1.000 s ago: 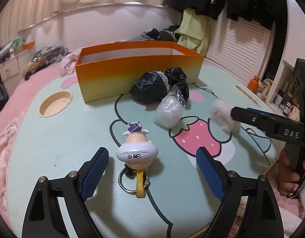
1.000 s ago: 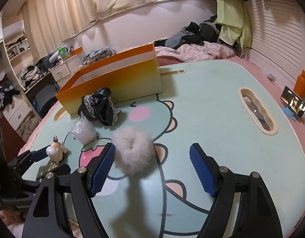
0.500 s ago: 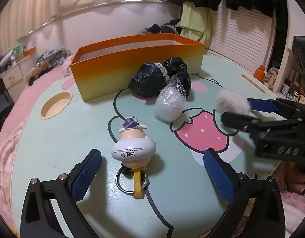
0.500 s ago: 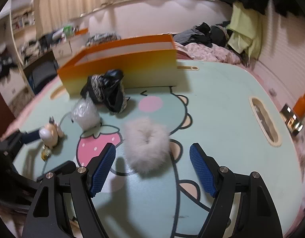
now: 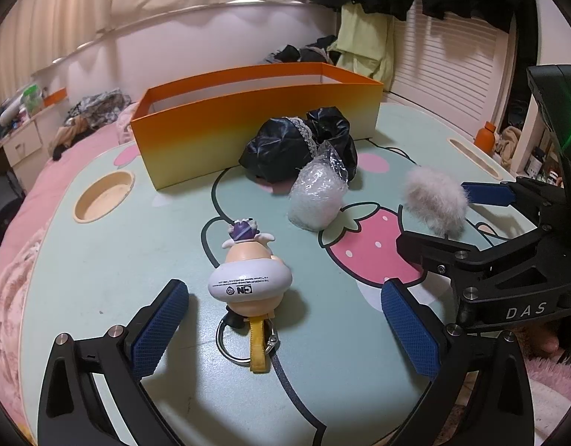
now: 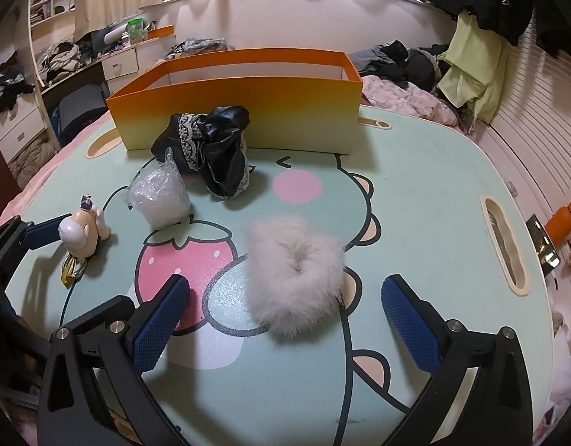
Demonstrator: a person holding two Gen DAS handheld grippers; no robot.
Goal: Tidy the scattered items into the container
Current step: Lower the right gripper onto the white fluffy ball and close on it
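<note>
An orange box (image 5: 248,126) (image 6: 248,111) stands open at the back of the mint cartoon table (image 5: 99,278). A toy figure keyring (image 5: 248,278) (image 6: 81,234) lies between the open fingers of my left gripper (image 5: 285,330). A white fluffy ring (image 6: 296,271) (image 5: 434,200) lies between the open fingers of my right gripper (image 6: 285,327). A clear plastic bag (image 5: 315,197) (image 6: 159,197) and a black lace-trimmed cloth (image 5: 300,148) (image 6: 211,148) lie in front of the box.
The table has a round recess (image 5: 103,197) at left and a slot (image 6: 505,245) at right. An orange bottle (image 6: 564,223) stands off the table's right side. Bedding and clothes lie behind the box.
Both grippers have come closer to their items. The right gripper has swung to face the box, with the fluffy ring now centred between its fingers. Nothing on the table has moved.
</note>
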